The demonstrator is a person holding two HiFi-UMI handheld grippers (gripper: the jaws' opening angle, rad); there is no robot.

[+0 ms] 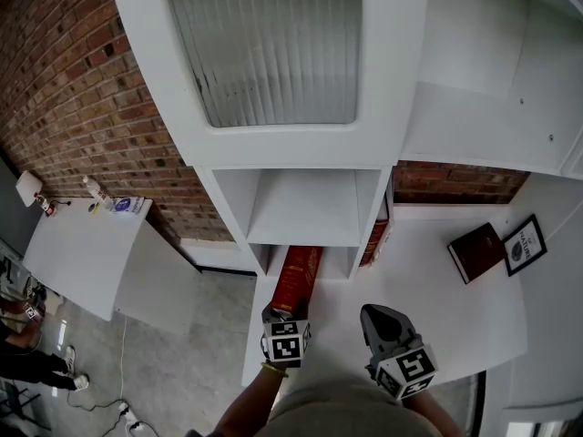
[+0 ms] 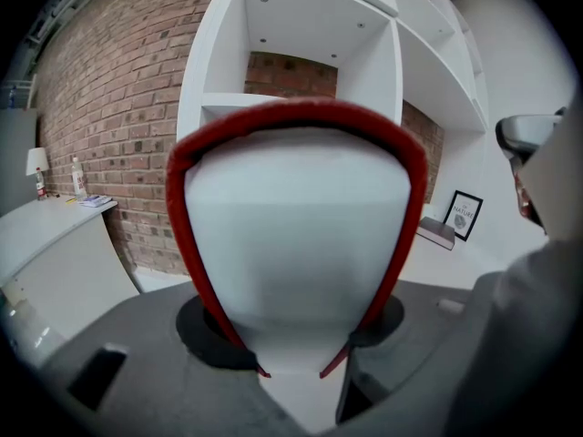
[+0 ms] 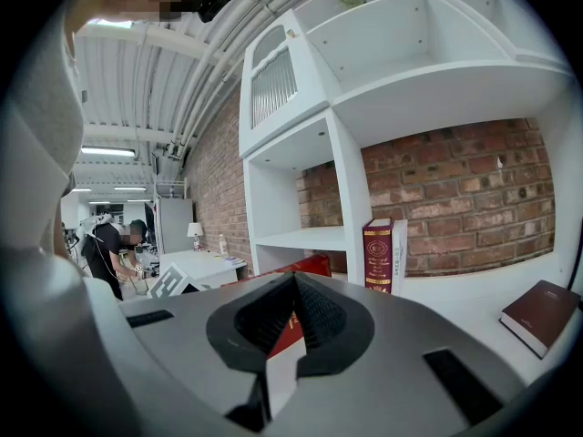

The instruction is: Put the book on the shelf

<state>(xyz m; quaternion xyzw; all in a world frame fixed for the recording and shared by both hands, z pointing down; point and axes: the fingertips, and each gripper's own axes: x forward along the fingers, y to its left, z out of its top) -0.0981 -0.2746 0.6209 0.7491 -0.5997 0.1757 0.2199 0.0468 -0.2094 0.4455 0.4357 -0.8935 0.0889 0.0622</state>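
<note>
Left gripper (image 1: pixel 278 313) (image 2: pixel 291 358): jaws partway apart and clamped on the near end of the book (image 1: pixel 298 276) (image 2: pixel 296 217), one pad on each red cover. In the left gripper view the pale page edges face the camera and the red cover arches over them, so the spine is uppermost.

Right gripper (image 1: pixel 379 317) (image 3: pixel 295 280): tips together, nothing between them. It sits at 3 o'clock from the left gripper, near it but apart.

Book orientation: in the head view its long axis runs from 6 o'clock to 12 o'clock, leaning slightly toward 1 o'clock. The book extends straight ahead of the left gripper. Its far end lies at the mouth of the lowest open compartment of the white shelf (image 1: pixel 301 209).

Beyond, at 1 o'clock, an upright book (image 1: pixel 375 235) (image 3: pixel 377 253) stands against the shelf's side. At 2 o'clock a flat book (image 1: pixel 476 251) (image 3: pixel 542 315) lies on the table (image 1: pixel 428 285) beside a framed picture (image 1: pixel 526 244) (image 2: pixel 465 215).
</note>
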